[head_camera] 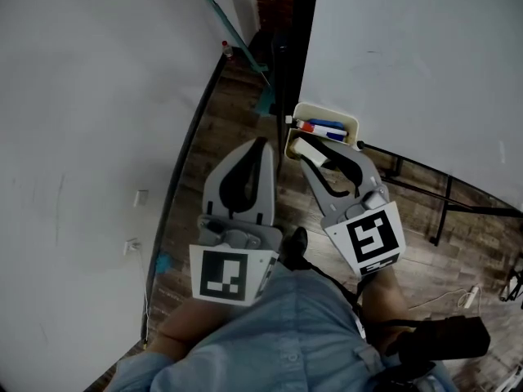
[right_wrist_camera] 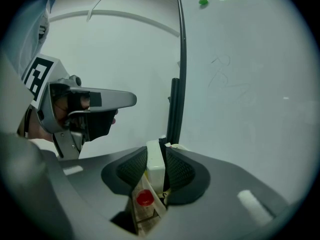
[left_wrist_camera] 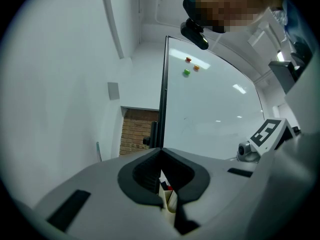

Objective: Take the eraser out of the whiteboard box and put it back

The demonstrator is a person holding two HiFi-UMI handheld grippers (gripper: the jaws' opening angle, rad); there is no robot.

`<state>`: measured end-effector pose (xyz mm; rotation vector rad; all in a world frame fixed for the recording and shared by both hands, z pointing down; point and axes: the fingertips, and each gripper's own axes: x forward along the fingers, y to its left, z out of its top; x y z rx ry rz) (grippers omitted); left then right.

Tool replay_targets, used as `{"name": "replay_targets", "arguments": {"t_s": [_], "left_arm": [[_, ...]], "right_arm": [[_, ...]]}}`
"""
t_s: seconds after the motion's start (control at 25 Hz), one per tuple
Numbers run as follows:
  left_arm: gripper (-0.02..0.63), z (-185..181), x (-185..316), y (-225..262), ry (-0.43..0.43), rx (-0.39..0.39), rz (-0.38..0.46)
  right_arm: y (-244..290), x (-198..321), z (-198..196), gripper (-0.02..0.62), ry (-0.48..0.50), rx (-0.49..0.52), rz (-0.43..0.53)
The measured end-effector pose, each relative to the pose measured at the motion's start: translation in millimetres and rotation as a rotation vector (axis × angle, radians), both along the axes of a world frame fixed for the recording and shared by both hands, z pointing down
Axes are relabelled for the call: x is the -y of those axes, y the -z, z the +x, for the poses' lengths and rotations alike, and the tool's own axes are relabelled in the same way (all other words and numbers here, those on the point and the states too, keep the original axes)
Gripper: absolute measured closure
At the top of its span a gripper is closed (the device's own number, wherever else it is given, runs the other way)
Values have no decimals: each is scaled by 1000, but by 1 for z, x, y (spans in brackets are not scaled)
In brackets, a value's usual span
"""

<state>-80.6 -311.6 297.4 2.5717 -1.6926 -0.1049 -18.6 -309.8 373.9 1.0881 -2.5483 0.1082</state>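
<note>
Smooth whiteboard (head_camera: pixel 409 55) is filling the right side, with dark wood planks (head_camera: pixel 221 137) showing below. The right gripper (head_camera: pixel 309 147) is clamping the pale, blocky eraser (right_wrist_camera: pixel 155 166) at the rounded cream box (head_camera: pixel 350 122), the jaws hiding its lower end. The left gripper (head_camera: pixel 263 144) is hanging beside, fingers pressed together. Red and blue markers (head_camera: pixel 325 127) are lying inside.

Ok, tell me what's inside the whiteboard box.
Red and blue markers, plus the white eraser clamped in the right tongs. Those hide the near end of the box.
</note>
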Motion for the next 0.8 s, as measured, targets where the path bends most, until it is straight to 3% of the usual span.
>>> {"name": "replay_targets", "arguments": {"t_s": [0.8], "left_arm": [[601,2,1,-5,5,39,-20]], "right_arm": [[-25,5,3,468,-21,-19,-18]]}}
